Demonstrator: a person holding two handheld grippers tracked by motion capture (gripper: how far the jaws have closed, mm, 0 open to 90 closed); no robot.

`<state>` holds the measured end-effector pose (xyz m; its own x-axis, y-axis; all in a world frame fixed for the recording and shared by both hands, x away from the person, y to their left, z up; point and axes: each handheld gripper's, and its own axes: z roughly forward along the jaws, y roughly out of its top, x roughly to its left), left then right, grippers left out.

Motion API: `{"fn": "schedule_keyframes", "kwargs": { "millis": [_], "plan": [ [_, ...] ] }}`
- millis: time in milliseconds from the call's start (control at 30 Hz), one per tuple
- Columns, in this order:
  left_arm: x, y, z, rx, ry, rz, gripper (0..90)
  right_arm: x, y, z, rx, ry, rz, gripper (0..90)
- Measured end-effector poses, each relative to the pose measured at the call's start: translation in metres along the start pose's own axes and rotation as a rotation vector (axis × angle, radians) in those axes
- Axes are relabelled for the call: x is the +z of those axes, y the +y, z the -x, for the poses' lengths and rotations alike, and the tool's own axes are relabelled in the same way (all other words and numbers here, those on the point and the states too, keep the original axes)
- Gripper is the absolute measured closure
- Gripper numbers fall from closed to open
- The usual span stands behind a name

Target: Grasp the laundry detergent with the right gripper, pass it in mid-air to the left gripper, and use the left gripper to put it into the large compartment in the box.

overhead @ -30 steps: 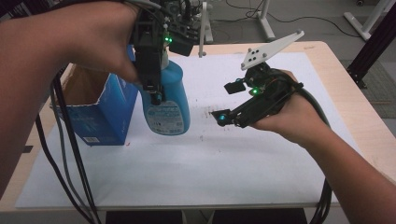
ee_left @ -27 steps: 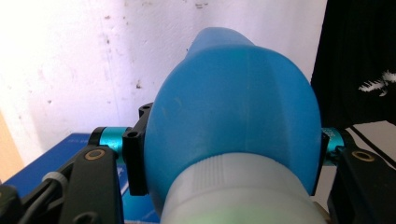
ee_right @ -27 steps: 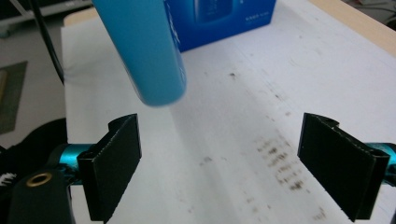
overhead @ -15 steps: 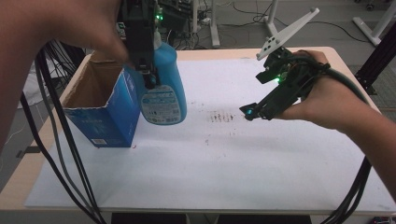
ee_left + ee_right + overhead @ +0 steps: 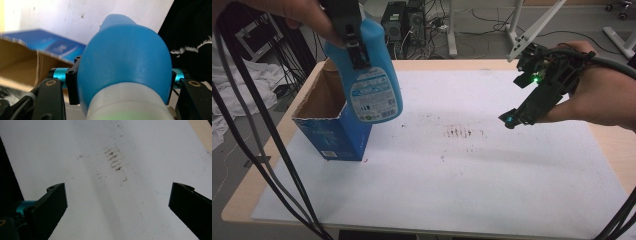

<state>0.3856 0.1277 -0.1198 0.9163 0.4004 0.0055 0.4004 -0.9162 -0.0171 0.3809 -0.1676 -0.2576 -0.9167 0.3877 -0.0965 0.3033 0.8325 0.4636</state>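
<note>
While the left tool [image 5: 353, 47] grips the blue bottle [image 5: 371, 85] at its upper body, jaws clenched on both flanks as the left gripper view confirms [image 5: 123, 67], the bottle hangs clear of the counter [image 5: 452, 67]. It sits tilted, base lowermost, directly beside and partly above the open blue carton [image 5: 332, 135] at the counter's left end. The bottle's base is level with the carton's torn rim and just to its right; it is not inside the opening.

The right tool [image 5: 524, 112] is released: its jaws have just been opening and now stand wide apart, with nothing between them. The right gripper view shows only the white sheet [image 5: 105, 195] and a patch of brown smudges [image 5: 113, 158] between the two black jaws. This tool hovers over the right half of the counter, well apart from bottle and carton.

Step in hand, as judged: transfer of the bottle into the carton, at the carry stage.

Next move calls for:
- shifting the bottle leftward until its base is centred over the carton mouth;
- bringing the bottle nearer upright, so the base clears the rim;
- lowering before any release.

Risk: the carton is light and unsupported; contact with its wall may tip or slide it. The free right tool could steady it.
</note>
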Motion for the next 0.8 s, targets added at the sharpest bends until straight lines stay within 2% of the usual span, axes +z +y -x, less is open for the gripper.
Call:
{"fn": "schedule_keyframes", "kwargs": {
  "millis": [33, 67, 167, 200, 233, 333, 367, 467, 600, 700, 800],
  "plan": [
    [-0.007, -0.009, -0.006, -0.047, -0.004, 0.008, 38.0, -0.001, 0.000, 0.000, -0.005, 0.002, -0.012, 1.3],
    [-0.007, -0.009, -0.006, -0.047, -0.004, 0.008, 38.0, -0.001, 0.000, 0.000, -0.005, 0.002, -0.012, 1.3],
    [-0.016, -0.023, -0.016, -0.127, -0.007, 0.027, 38.0, -0.001, -0.001, 0.001, -0.013, 0.006, -0.027, 1.3],
    [-0.018, -0.028, -0.018, -0.166, -0.007, 0.036, 38.0, 0.000, -0.002, 0.002, -0.014, 0.008, -0.037, 1.2],
    [-0.021, -0.036, -0.023, -0.232, -0.002, 0.045, 37.9, 0.001, -0.003, 0.003, -0.014, 0.012, -0.043, 1.3],
    [-0.024, -0.047, -0.030, -0.344, 0.009, 0.053, 37.9, 0.003, -0.004, 0.004, -0.016, 0.029, -0.062, 1.3],
    [-0.024, -0.047, -0.030, -0.344, 0.009, 0.053, 37.9, 0.003, -0.004, 0.005, -0.019, 0.031, -0.067, 1.3],
    [-0.025, -0.057, -0.039, -0.444, 0.018, 0.049, 37.9, 0.004, -0.005, 0.005, -0.016, 0.032, -0.072, 1.2],
    [-0.024, -0.066, -0.047, -0.541, 0.016, 0.036, 37.9, 0.005, -0.006, 0.006, -0.016, 0.033, -0.080, 1.3],
    [-0.022, -0.072, -0.051, -0.604, 0.009, 0.026, 38.0, 0.004, -0.007, 0.006, -0.017, 0.031, -0.082, 1.3],
    [-0.020, -0.074, -0.054, -0.648, 0.019, 0.018, 37.9, 0.004, -0.009, 0.007, -0.017, 0.033, -0.085, 1.3]
  ]
}}
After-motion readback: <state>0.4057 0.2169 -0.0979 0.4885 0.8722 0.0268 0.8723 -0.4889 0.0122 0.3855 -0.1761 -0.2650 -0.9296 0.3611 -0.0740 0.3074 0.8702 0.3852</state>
